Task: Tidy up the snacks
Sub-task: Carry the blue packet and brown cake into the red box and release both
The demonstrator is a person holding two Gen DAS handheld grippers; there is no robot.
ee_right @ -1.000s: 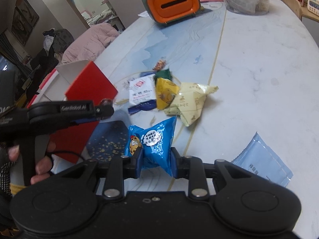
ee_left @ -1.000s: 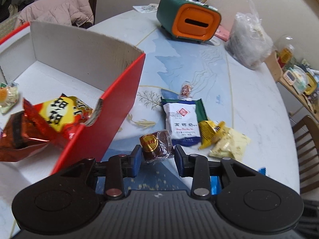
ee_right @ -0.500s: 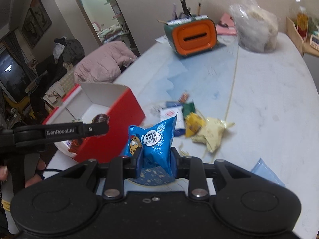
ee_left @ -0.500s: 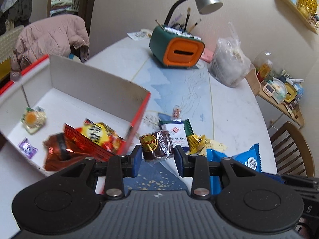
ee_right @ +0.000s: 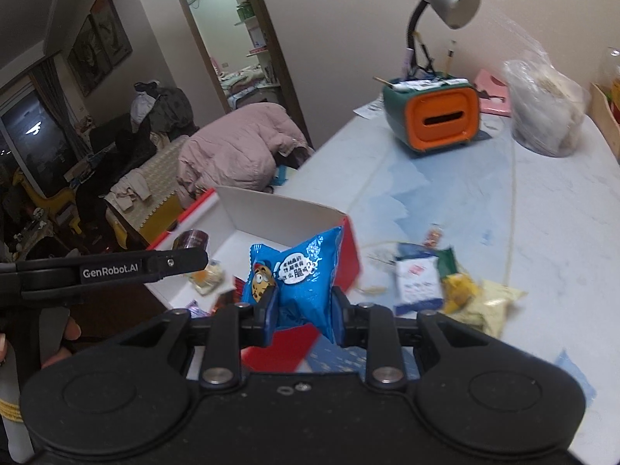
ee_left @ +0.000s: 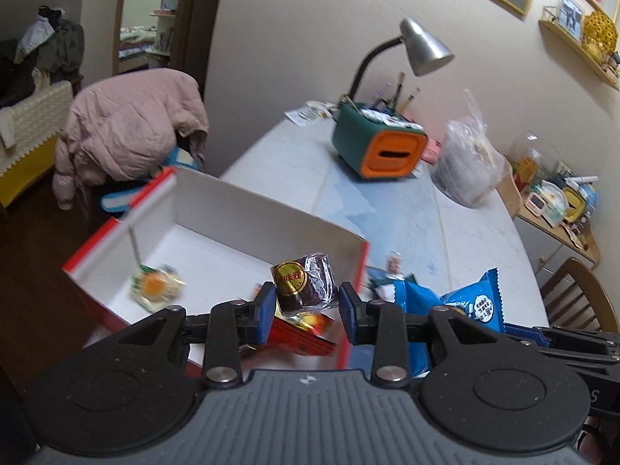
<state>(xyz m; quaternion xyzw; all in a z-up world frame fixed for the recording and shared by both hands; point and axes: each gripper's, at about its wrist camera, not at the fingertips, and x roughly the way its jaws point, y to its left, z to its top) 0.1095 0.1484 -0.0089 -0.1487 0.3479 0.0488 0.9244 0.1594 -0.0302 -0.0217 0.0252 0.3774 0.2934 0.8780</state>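
Note:
My left gripper point(ee_left: 308, 310) is shut on a brown wrapped cake roll point(ee_left: 304, 283) and holds it above the near right corner of the red box point(ee_left: 271, 213). The box has a white inside and holds an orange-centred snack point(ee_left: 155, 286) and a red packet point(ee_left: 302, 333). My right gripper point(ee_right: 304, 310) is shut on a blue cookie packet point(ee_right: 298, 275), held above the box's right wall point(ee_right: 348, 267). The blue packet also shows in the left wrist view point(ee_left: 465, 306). The left gripper's arm point(ee_right: 116, 269) shows in the right wrist view.
Loose snacks lie on the marble table right of the box: a white and blue packet point(ee_right: 416, 279), yellow packets point(ee_right: 480, 302), a small candy point(ee_right: 434, 234). A green and orange holder point(ee_right: 432, 116), a lamp and a plastic bag point(ee_right: 542, 112) stand at the far end. A chair with a pink jacket point(ee_left: 124, 131) stands left.
Both grippers have risen and moved left, from low over the table to above the red box, each still holding its snack.

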